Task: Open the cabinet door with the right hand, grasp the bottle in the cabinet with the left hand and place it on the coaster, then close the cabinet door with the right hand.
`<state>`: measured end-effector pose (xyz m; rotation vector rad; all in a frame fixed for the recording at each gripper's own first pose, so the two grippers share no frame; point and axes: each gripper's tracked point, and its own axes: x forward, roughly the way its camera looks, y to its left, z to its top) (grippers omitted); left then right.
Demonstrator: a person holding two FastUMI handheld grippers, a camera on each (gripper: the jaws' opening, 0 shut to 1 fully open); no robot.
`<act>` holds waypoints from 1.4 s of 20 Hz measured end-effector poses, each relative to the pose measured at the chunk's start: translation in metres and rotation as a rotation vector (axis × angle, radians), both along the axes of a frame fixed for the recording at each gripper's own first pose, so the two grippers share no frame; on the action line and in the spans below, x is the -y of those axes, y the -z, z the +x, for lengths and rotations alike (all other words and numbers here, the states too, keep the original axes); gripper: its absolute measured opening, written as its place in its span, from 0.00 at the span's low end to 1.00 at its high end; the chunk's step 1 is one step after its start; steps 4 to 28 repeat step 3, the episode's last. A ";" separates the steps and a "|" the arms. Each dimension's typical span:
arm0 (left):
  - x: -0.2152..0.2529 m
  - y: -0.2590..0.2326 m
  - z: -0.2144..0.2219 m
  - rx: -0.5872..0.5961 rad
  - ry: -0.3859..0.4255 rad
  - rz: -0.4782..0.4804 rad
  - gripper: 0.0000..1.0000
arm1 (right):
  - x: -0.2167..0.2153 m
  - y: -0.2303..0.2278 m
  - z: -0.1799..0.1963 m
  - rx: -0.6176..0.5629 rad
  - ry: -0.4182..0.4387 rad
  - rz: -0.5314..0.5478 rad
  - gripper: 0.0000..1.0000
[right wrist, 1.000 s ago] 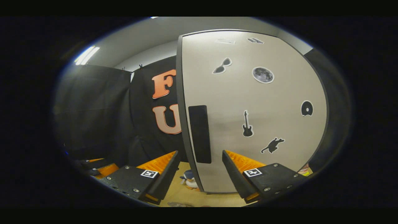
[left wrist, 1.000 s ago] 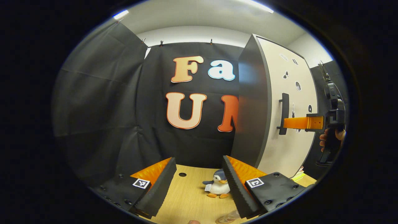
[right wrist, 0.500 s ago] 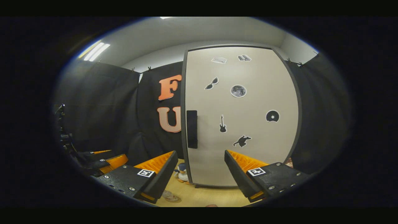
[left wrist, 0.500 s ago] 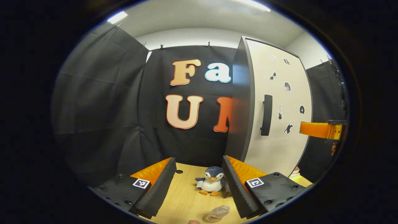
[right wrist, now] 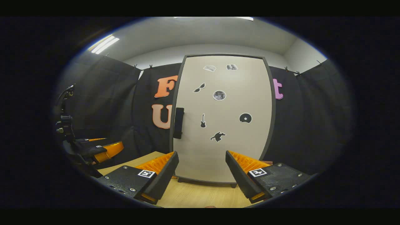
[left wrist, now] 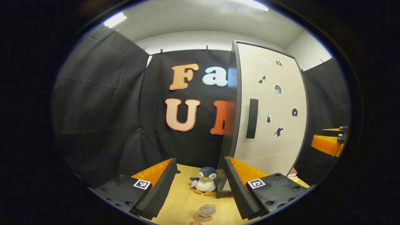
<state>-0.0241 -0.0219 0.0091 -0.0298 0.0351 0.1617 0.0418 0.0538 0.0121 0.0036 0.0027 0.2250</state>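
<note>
A small clear bottle [left wrist: 206, 211] stands on a round coaster [left wrist: 200, 218] on the wooden table, at the bottom of the left gripper view, nearer than my fingertips. My left gripper [left wrist: 199, 165] is open and empty above it. The tall cabinet's pale door [right wrist: 222, 118] with its dark handle [right wrist: 178, 122] looks shut against the cabinet. My right gripper [right wrist: 202, 154] is open and empty, facing the door from a distance. The same door [left wrist: 272, 118] and handle [left wrist: 252, 118] appear in the left gripper view, with the right gripper [left wrist: 328, 143] far off at the right edge.
A penguin plush [left wrist: 204, 184] sits on the table [left wrist: 184, 200] by the cabinet's left front corner. Books [left wrist: 293, 173] lie to the right of the cabinet. In the right gripper view the left gripper [right wrist: 97, 150] is at the far left. Black cloth walls close in the booth.
The door swung shut and my right gripper drew back from its handle. My left gripper backed away, bringing the bottle on the coaster into view.
</note>
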 end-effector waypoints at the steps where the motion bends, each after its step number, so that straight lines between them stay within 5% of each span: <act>1: 0.002 -0.001 0.001 0.002 0.007 0.008 0.96 | 0.002 0.002 -0.004 0.002 0.005 0.002 0.93; 28: 0.005 -0.003 0.002 0.004 0.019 0.020 0.96 | 0.007 0.004 -0.010 0.005 0.023 0.014 0.93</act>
